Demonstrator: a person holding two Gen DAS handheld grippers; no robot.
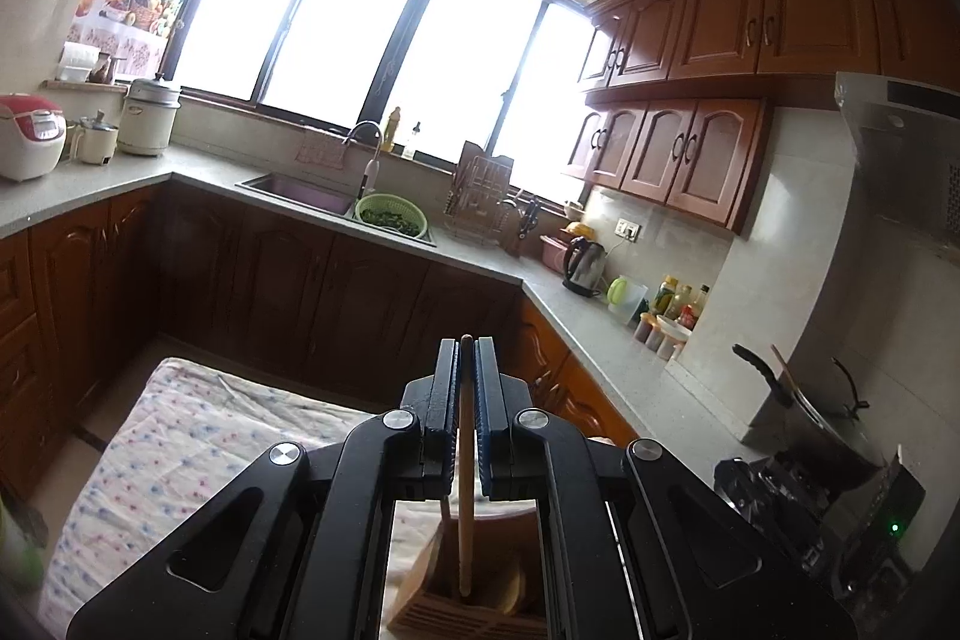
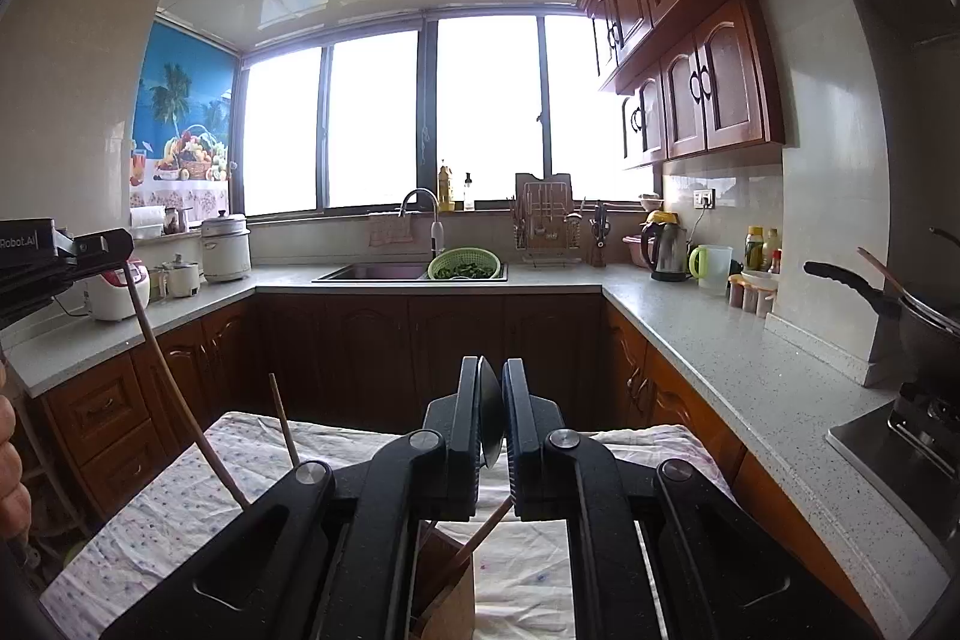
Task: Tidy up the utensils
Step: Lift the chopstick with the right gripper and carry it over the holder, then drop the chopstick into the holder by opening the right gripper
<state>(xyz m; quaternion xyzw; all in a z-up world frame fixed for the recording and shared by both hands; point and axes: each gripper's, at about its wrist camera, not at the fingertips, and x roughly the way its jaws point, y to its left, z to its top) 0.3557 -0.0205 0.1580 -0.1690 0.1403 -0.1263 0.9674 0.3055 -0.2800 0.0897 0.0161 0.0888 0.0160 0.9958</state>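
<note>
Wooden stick point(image 1: 465, 460) clamped in left gripper point(image 1: 466, 349) (above holder point(image 1: 444, 598)).

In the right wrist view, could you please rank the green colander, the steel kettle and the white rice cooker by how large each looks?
1. White rice cooker and green colander: look alike in size, so unranked.
2. Steel kettle: smallest, though not by much.
</note>
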